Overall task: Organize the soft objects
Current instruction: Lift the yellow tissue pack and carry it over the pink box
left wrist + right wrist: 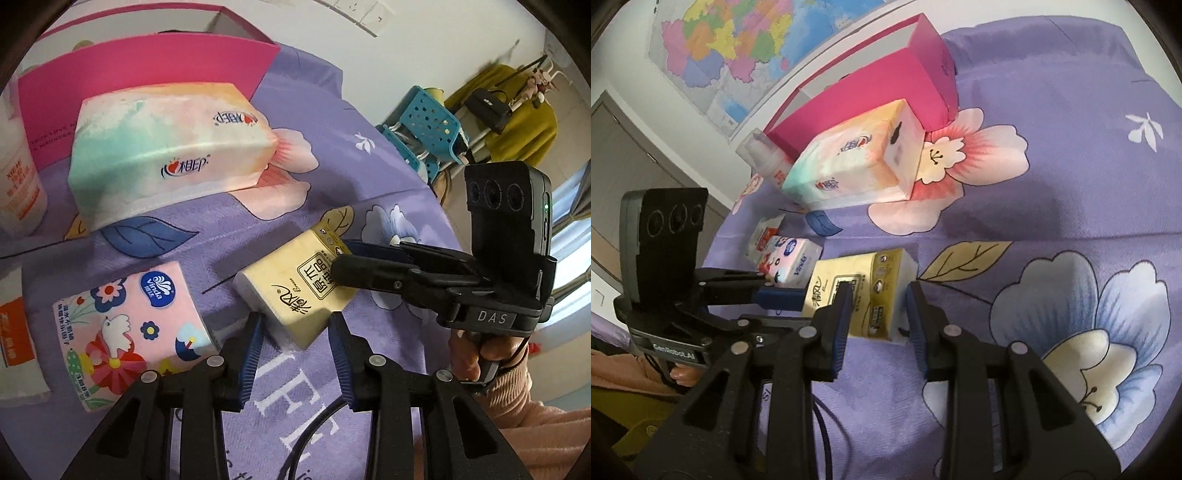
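Yellow tissue pack (295,291) lies flat on the purple floral bedsheet (332,122), printed face up, long axis running diagonally in the left wrist view from near-left corner up toward the right tool (338,271). Left tool (297,325) is open wide, jaws straddling the pack's near short end, blue pads (255,341) close to its sides, contact unclear. Right tool comes in from the right side, its tips over the far end of the same pack; in the right wrist view it (877,295) is also open, jaws on either side of the pack's (864,295) end, not squeezing anything that I can tell. Left tool (783,297) shows there at the pack's opposite end. Pink Vinda tissue pack (133,332) lies flat just left of the yellow one, apart from it, long axis roughly parallel. Large pastel tissue pack (170,147) sits farther back, long axis left-right, one end toward the pink flower print, leaning against or just beside the magenta box (147,62). White bottle (18,177) stands at the left edge beside the box. Orange-and-white packet (16,343) at far left, partly cut off.
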The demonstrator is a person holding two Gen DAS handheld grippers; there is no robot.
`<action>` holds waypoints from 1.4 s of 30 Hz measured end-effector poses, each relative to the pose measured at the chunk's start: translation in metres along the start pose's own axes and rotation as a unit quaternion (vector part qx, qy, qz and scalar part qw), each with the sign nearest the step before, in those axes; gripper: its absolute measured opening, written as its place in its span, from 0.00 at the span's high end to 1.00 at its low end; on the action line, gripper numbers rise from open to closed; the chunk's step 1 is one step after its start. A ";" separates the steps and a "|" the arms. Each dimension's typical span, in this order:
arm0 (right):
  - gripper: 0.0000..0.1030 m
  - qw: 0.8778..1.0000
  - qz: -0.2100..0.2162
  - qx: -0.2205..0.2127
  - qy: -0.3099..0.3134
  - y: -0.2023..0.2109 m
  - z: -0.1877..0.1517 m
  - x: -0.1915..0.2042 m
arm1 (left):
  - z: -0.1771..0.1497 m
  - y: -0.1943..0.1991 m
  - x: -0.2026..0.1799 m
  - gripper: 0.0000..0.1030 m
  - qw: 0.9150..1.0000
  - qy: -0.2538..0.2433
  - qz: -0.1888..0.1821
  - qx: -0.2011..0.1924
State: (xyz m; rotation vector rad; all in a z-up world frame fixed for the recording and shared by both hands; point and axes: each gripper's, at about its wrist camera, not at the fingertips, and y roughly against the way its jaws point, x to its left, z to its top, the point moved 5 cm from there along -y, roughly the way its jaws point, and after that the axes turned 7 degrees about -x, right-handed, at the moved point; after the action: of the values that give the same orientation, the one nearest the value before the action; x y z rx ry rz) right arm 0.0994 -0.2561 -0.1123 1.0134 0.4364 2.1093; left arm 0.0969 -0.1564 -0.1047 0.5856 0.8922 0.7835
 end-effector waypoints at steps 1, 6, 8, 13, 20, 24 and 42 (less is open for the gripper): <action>0.68 1.000 0.000 -0.002 0.001 0.001 0.001 0.001 | 0.001 0.003 -0.001 0.65 1.000 -0.002 -0.001 -0.003; 0.68 1.000 -0.001 -0.022 0.023 0.014 0.012 0.017 | 0.009 0.020 -0.009 0.65 0.999 -0.019 -0.004 -0.028; 0.68 0.999 0.001 -0.031 0.027 0.019 0.018 0.022 | 0.013 0.028 -0.011 0.65 0.999 -0.024 -0.005 -0.037; 0.68 0.998 0.006 -0.052 0.046 0.029 0.034 0.037 | 0.026 0.047 -0.012 0.65 0.998 -0.033 -0.007 -0.060; 0.68 0.994 0.013 -0.075 0.074 0.033 0.062 0.057 | 0.049 0.070 -0.009 0.65 0.995 -0.044 0.001 -0.091; 0.68 0.992 0.013 -0.086 0.091 0.034 0.081 0.064 | 0.067 0.082 -0.009 0.65 0.992 -0.056 0.016 -0.115; 0.68 0.988 -0.007 -0.125 0.094 0.005 0.171 0.060 | 0.159 0.095 0.013 0.65 0.980 -0.076 0.084 -0.166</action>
State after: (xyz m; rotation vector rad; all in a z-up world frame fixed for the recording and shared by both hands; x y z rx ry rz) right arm 0.2053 -0.2171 0.0300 0.6691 0.2602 2.1918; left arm 0.2046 -0.1101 0.0399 0.4215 0.5597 1.0037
